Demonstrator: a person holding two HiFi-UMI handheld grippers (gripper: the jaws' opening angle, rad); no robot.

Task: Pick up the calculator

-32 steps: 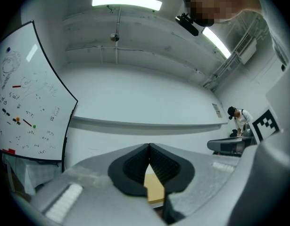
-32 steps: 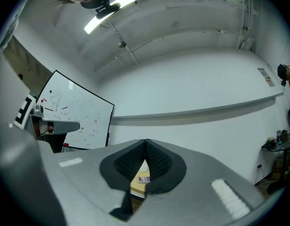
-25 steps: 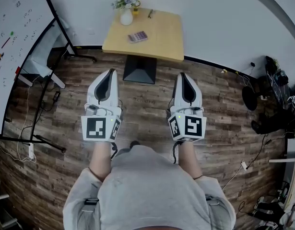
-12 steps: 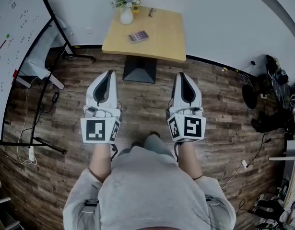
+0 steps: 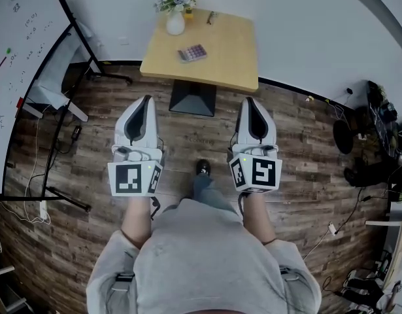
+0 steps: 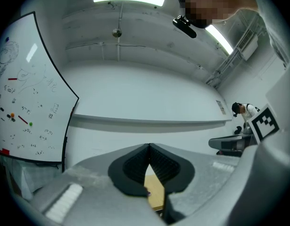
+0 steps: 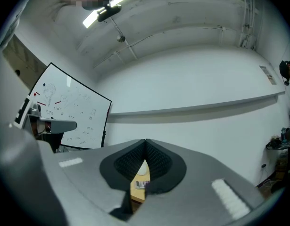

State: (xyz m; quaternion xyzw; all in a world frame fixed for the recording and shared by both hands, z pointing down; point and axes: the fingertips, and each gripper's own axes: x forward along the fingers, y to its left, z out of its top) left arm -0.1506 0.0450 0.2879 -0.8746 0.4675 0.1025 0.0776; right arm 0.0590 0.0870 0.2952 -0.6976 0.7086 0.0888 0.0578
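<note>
The calculator (image 5: 192, 53) is small and dark with pinkish keys. It lies on the square wooden table (image 5: 227, 51) against the far wall, well ahead of both grippers. My left gripper (image 5: 147, 99) and right gripper (image 5: 248, 101) are held side by side over the wood floor, both shut and empty, tips pointing toward the table. In the right gripper view a sliver of the calculator (image 7: 143, 184) and table (image 7: 136, 192) shows under the closed jaws of the right gripper (image 7: 145, 142). Under the shut left gripper (image 6: 149, 147), the left gripper view shows only a strip of table (image 6: 155, 192).
A white vase of flowers (image 5: 175, 12) and a small dark object (image 5: 210, 17) stand at the table's back edge. A whiteboard on a stand (image 5: 21, 64) is at the left, with cables on the floor. Bags and gear (image 5: 374, 129) sit at the right. My shoe (image 5: 202, 167) steps forward between the grippers.
The table and calculator have drawn slightly nearer in the head view as I walk forward. A foot has appeared between the grippers. Both grippers stay shut.
</note>
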